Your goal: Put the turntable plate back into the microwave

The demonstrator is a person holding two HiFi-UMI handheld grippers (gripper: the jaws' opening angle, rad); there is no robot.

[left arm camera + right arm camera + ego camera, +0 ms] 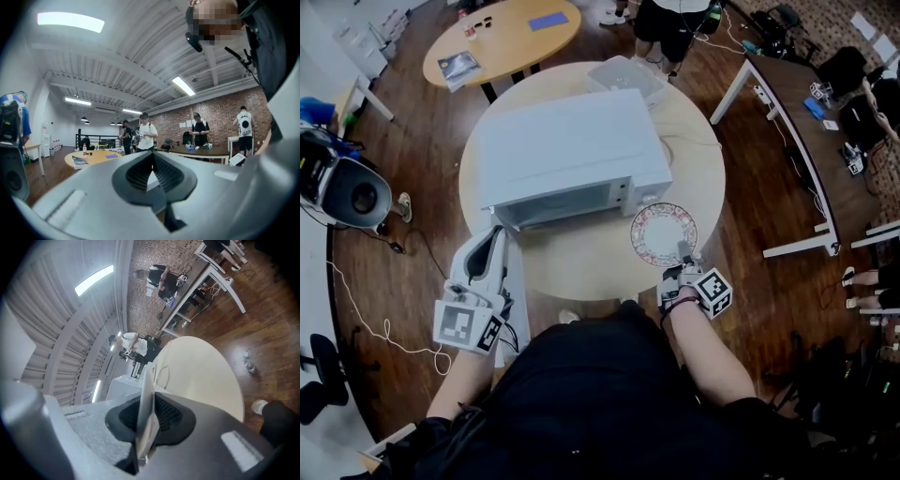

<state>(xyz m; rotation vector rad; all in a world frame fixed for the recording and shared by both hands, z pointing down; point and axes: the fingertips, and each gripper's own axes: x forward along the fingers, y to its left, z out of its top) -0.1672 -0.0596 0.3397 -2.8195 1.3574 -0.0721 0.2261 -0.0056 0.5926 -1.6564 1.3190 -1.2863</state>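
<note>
A white microwave (pixel 567 150) stands on the round cream table (pixel 694 187). Its door (pixel 516 291) is swung out toward me and I see it edge-on. The turntable plate (pixel 664 234), pale with a patterned rim, hangs level over the table to the right of the microwave's front. My right gripper (pixel 682 259) is shut on its near rim. In the right gripper view the plate (pixel 146 390) stands edge-on between the pads of the right gripper (pixel 148 418). My left gripper (pixel 494 240) is beside the door at the microwave's front left corner. Seen from the left gripper (pixel 151 157), the fingertips meet. I cannot tell whether it touches the door.
A clear plastic box (pixel 626 77) and a looped cable (pixel 664 150) lie on the table behind and beside the microwave. A wooden round table (pixel 502 37) stands further back, a long desk (pixel 787 141) at right, a speaker (pixel 352 192) at left. People stand around.
</note>
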